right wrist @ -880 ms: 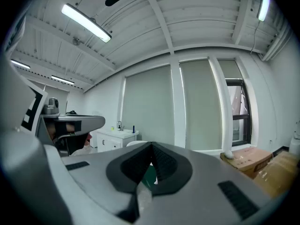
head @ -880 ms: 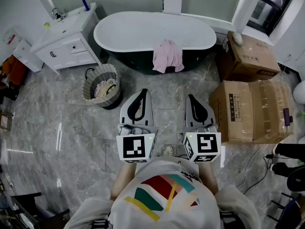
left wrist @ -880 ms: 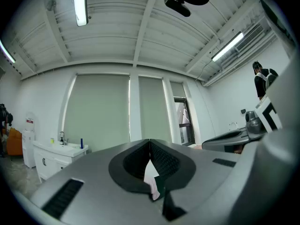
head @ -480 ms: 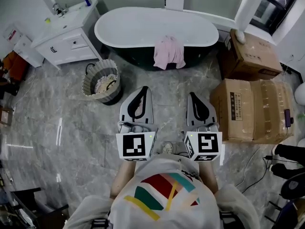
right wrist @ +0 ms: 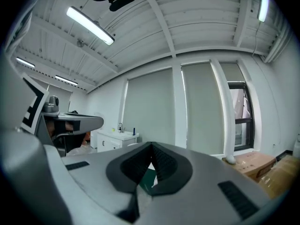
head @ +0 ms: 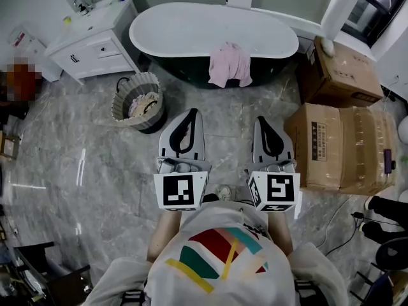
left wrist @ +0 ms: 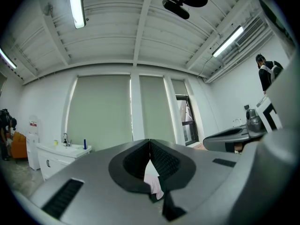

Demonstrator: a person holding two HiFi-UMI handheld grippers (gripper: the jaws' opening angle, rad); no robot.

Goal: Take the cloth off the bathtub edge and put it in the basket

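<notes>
Cloth (head: 230, 64): draped over the near rim of the bathtub (head: 191, 25), hanging down its dark side. It is not yet in the basket (head: 116, 107), which stands on the floor left of the tub.

Left gripper (head: 189, 115) and right gripper (head: 264, 121): jaws together, empty, level, well short of the tub. Probably a carrying stance before the approach.

Only the head view shows the basket. The left gripper view catches the pink cloth through the gap below its closed tips; the right gripper view shows only dark tub wall there.
</notes>
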